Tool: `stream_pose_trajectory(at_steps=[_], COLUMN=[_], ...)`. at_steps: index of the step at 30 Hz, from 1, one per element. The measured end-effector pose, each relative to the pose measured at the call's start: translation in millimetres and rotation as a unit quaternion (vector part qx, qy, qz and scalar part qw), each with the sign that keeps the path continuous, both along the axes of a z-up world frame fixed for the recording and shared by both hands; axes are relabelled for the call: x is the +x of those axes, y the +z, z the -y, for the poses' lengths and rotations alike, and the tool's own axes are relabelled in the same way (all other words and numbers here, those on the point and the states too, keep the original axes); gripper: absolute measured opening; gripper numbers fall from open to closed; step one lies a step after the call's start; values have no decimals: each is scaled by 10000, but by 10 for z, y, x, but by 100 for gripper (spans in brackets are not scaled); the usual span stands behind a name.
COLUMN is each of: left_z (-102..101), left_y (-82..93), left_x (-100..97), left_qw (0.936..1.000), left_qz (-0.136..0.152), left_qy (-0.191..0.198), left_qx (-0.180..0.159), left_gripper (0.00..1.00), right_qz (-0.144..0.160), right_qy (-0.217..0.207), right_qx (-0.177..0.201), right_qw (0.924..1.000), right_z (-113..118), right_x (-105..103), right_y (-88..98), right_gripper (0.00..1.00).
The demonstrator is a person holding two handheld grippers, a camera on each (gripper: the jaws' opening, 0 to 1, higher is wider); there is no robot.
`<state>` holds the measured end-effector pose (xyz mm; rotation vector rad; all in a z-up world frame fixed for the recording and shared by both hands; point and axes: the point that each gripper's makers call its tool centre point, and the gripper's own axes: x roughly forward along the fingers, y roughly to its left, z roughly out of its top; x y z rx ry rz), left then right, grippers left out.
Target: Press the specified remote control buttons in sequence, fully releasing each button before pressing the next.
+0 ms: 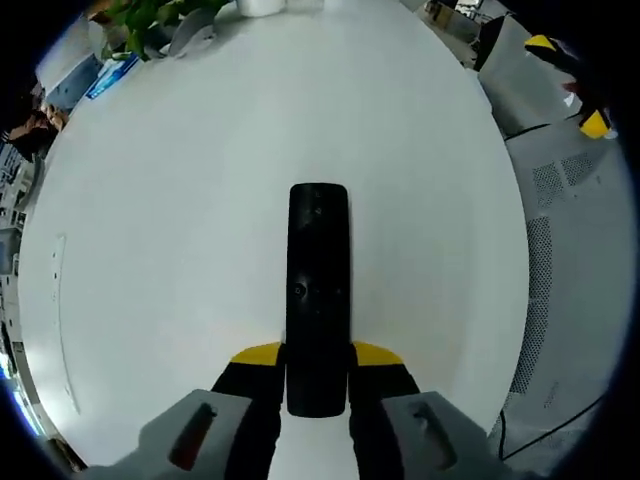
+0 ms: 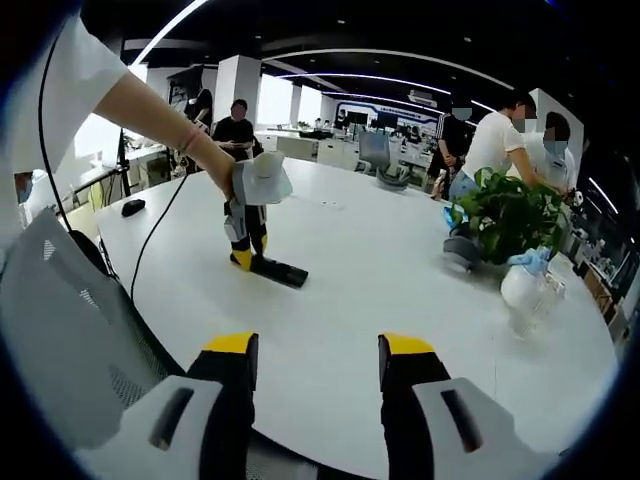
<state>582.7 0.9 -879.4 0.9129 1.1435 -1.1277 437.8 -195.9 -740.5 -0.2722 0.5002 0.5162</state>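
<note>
- I can read no brand, label or lettering on anything; the marks on the remote control (image 1: pixel 318 290) are too small and dark to make out.
- In my left gripper view the remote is a long, slim black bar with rounded corners, lying flat on the white table (image 1: pixel 180 200) and pointing straight away from the camera. I can just pick out a couple of faint round buttons on its upper face.
- My left gripper (image 1: pixel 317 355) has its yellow-tipped jaws on either side of the remote's near end, closed against its long edges, so it is clamped on the remote.
- In my right gripper view the same remote (image 2: pixel 278 270) lies on the table (image 2: pixel 360 300) well ahead, with the left gripper (image 2: pixel 243 258) standing nearly upright over its end, held by a person's hand (image 2: pixel 215 160).
- My right gripper (image 2: pixel 316 365) hangs above the near table edge with its jaws apart and nothing between them.
- A potted plant (image 2: pixel 505 215) and a clear plastic bag (image 2: pixel 530 285) sit at the far right of the table; a grey mesh chair (image 2: pixel 60 300) stands at the near left.
</note>
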Motion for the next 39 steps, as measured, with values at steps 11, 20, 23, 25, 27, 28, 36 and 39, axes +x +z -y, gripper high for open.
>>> stream_pose_trajectory(at_steps=[11, 20, 23, 25, 27, 28, 36, 39], left_z=[2, 1, 4, 3, 4, 4, 8, 13], left_y=[0, -2, 0, 2, 3, 3, 7, 7], left_x=[-115, -178, -200, -206, -205, -207, -244, -261], left_qw=[9999, 9998, 9998, 9997, 9997, 9997, 9995, 9995], left_qz=[26, 72, 90, 103, 112, 116, 137, 156], left_qy=[-138, -54, -23, -11, 0, 7, 12, -17], left_qx=[-53, -174, -189, -201, -212, -218, -271, -271], left_gripper=[19, 19, 19, 19, 19, 19, 19, 19], right_qz=[33, 163, 273, 282, 336, 353, 221, 177], right_qy=[-64, -115, -20, 35, 67, 61, 202, 208], right_qx=[-186, -606, -740, -705, -713, -749, -565, -559], right_qw=[9998, 9980, 9969, 9971, 9969, 9965, 9980, 9981], right_z=[25, 81, 48, 18, 4, 14, -40, -38], right_x=[4, 14, 3, -9, -10, -4, -31, -35], right_y=[-11, -1, 41, 66, 81, 80, 48, 33], right_gripper=[51, 50, 48, 46, 45, 45, 42, 41])
